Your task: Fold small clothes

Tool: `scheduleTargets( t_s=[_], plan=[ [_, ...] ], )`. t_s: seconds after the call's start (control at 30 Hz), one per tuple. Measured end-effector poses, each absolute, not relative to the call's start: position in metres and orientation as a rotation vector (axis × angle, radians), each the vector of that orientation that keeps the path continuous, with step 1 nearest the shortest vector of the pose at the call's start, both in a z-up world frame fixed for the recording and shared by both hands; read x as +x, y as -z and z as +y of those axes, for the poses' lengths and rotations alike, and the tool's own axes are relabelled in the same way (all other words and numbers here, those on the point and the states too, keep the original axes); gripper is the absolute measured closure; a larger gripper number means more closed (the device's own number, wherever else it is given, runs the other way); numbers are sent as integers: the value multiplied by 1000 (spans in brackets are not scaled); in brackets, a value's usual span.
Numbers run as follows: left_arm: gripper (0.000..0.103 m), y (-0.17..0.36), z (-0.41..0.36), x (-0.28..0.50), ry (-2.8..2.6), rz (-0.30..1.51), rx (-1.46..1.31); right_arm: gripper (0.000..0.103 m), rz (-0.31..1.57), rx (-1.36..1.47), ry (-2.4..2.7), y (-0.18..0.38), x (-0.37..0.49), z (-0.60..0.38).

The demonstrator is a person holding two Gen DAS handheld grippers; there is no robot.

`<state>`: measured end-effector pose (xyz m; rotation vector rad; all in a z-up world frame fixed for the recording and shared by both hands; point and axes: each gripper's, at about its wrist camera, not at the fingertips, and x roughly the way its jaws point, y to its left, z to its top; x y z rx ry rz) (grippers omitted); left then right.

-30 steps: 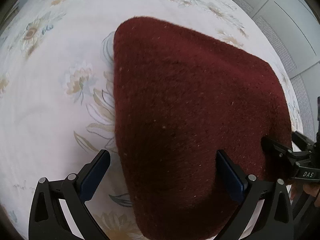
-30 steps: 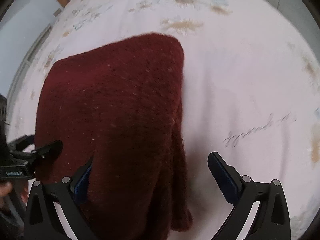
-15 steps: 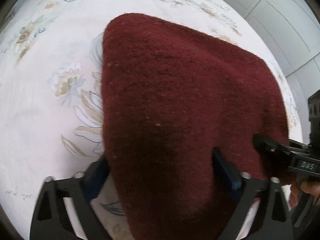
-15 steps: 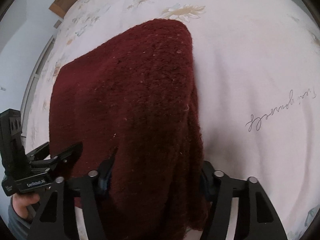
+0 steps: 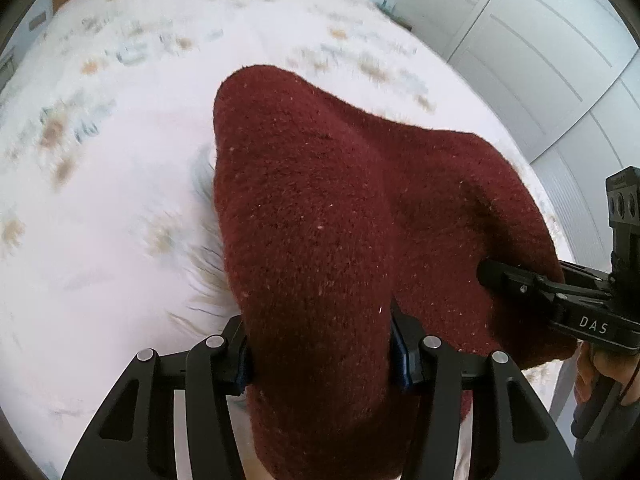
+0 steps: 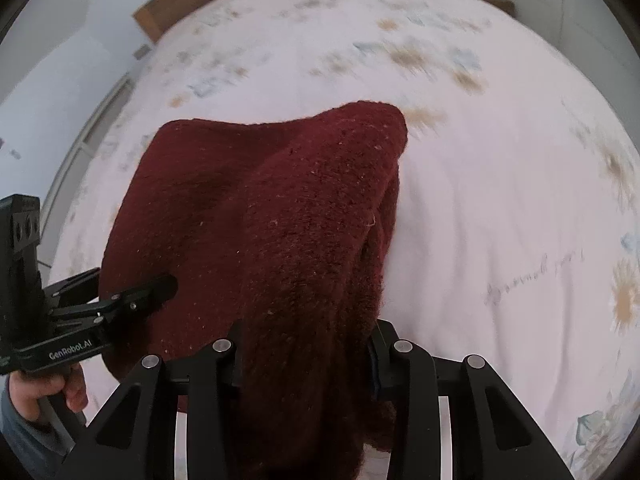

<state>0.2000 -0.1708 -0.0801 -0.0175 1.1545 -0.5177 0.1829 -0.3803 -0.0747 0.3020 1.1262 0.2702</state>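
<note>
A dark red knitted garment (image 5: 320,216) lies on a white bed with a flower print (image 5: 120,184). My left gripper (image 5: 320,356) is shut on the garment's near left corner, and the cloth bunches up between its fingers. My right gripper (image 6: 306,356) is shut on the near right corner of the same garment (image 6: 260,220). The near edge is lifted off the bed; the far part still rests on it. Each gripper shows from the side in the other's view, the right one (image 5: 492,274) and the left one (image 6: 164,286). The fingertips are hidden in the cloth.
White wardrobe doors (image 5: 520,52) stand beyond the bed on the right. A wooden headboard (image 6: 176,12) and a pale wall lie at the far end. The bed edge (image 5: 560,376) runs close under the garment's near side.
Both grippers have closed from wide open onto the garment's near corners and raised them. The cloth now humps up and the bed looks farther away and blurred.
</note>
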Motion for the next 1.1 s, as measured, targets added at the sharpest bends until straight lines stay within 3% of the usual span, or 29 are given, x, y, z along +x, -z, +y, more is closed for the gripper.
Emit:
scheduleTargets(
  t_s=[0.27, 0.5, 0.63, 0.93, 1.0, 1.1],
  plan=[
    [55, 47, -80, 181, 447, 1092, -24, 62, 1129, 330, -383, 71, 196, -299],
    [55, 100, -32, 167, 386, 1176, -49, 61, 1257, 249, -302, 131, 195, -266],
    [47, 127, -23, 155, 371, 1172, -64, 57, 1252, 264, -291, 137, 183, -273],
    [37, 123, -33, 151, 315, 1206, -90, 30, 1218, 192, -251, 115, 173, -272],
    [31, 108, -27, 157, 296, 1204, -80, 19, 1198, 165, -239, 109, 173, -270],
    [14, 94, -24, 147, 266, 1174, -23, 14, 1156, 127, -233, 100, 167, -270]
  ],
)
